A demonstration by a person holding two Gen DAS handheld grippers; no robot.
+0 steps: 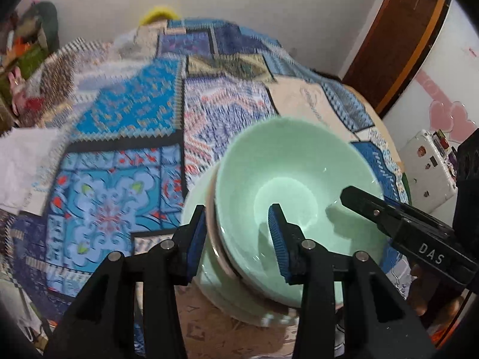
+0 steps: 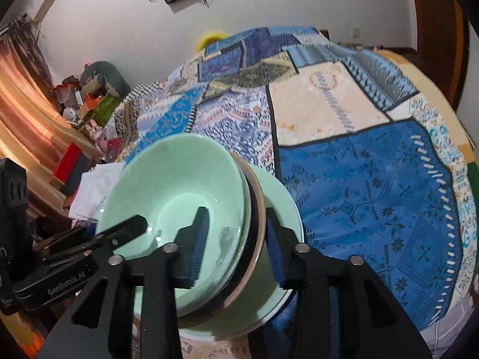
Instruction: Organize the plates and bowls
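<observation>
A mint-green bowl sits nested in a darker bowl with a brownish rim. Both rest on a mint-green plate at the near edge of the table. My left gripper straddles the stack's left rim, one pad inside the bowl and one outside, with gaps showing, so it is open. My right gripper straddles the opposite rim the same way, its pads clear of the rims, also open. In the left wrist view, one of the right gripper's fingers hangs over the bowl's inside.
A blue patchwork cloth covers the round table. A white folded cloth lies at its left edge. A white sticker-covered case stands beyond the right edge. Boxes and toys pile up by the far left wall.
</observation>
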